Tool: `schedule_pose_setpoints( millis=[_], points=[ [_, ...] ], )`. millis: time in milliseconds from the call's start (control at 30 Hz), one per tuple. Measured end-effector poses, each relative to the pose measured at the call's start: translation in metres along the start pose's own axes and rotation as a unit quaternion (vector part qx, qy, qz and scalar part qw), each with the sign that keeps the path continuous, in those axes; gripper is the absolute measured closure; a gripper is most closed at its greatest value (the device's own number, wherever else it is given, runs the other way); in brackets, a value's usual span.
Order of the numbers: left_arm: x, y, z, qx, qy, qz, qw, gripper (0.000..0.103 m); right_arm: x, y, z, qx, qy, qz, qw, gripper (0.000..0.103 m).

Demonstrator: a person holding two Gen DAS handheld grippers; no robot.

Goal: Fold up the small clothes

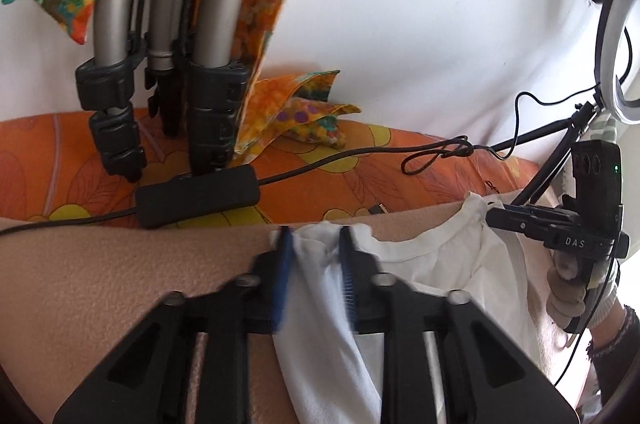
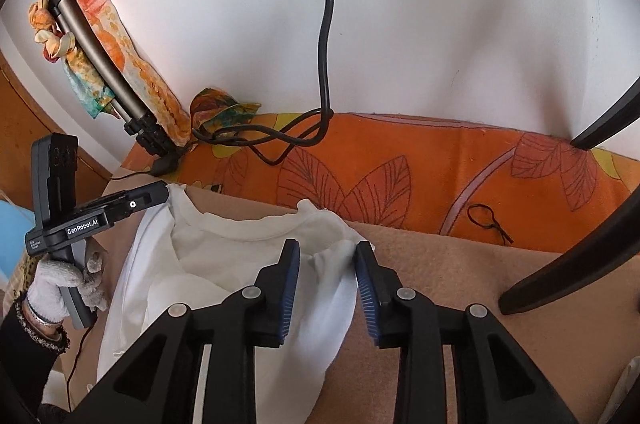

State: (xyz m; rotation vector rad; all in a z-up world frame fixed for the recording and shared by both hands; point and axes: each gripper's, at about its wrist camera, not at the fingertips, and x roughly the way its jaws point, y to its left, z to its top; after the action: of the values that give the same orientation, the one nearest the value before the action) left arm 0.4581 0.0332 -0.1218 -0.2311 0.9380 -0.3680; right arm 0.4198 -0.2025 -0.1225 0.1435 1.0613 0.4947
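Observation:
A small white shirt (image 1: 436, 264) lies on a beige blanket (image 1: 120, 272), neckline toward the far edge. My left gripper (image 1: 316, 244) straddles one shoulder corner of the shirt; its blue pads sit a small gap apart with bunched cloth between them. My right gripper (image 2: 327, 256) straddles the other shoulder of the white shirt (image 2: 224, 264); its blue pads stand wider apart and the cloth lies loose between them. Each gripper shows in the other's view: the right one (image 1: 504, 214) and the left one (image 2: 160, 192) both meet the shirt's edge.
An orange leaf-print cover (image 2: 400, 176) runs along the white wall. Tripod legs (image 1: 168, 84) draped with colourful scarves, a black cable box (image 1: 196, 198) and cords lie on it. A ring light (image 1: 618, 44) stands at right; black stand legs (image 2: 576, 256) cross the blanket (image 2: 460, 284).

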Motion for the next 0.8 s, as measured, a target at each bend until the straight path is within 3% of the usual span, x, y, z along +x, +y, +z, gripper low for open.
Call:
schedule_pose_setpoints(
  millis=[100, 433, 500, 567, 633, 767, 800],
  points=[
    [-0.007, 0.001, 0.001, -0.009, -0.012, -0.005, 0.9999, 0.100, -0.001, 0.006, 0.001, -0.007, -0.003, -0.007, 1.000, 0.096],
    [-0.052, -0.015, -0.001, 0.002, -0.044, -0.020, 0.9988, 0.100, -0.053, 0.033, 0.005, -0.034, -0.044, -0.020, 0.998, 0.099],
    [-0.053, -0.016, 0.001, 0.005, -0.050, 0.003, 0.9987, 0.100, -0.058, 0.038, 0.005, -0.040, -0.042, -0.026, 0.998, 0.099],
    [-0.048, -0.010, 0.005, -0.014, -0.037, -0.011, 0.9992, 0.098, -0.057, 0.040, 0.007, -0.040, -0.035, -0.036, 0.998, 0.099],
    [-0.045, -0.004, 0.007, -0.023, -0.025, -0.012, 0.9993, 0.092, -0.054, 0.043, 0.008, -0.045, -0.033, -0.041, 0.998, 0.099],
    [-0.047, 0.013, -0.003, -0.026, -0.007, -0.027, 0.9993, 0.057, -0.044, 0.036, 0.008, -0.042, -0.029, -0.037, 0.998, 0.099],
    [-0.048, 0.017, -0.005, -0.018, -0.003, -0.020, 0.9996, 0.053, -0.042, 0.032, 0.008, -0.039, -0.029, -0.033, 0.998, 0.099]
  ],
)
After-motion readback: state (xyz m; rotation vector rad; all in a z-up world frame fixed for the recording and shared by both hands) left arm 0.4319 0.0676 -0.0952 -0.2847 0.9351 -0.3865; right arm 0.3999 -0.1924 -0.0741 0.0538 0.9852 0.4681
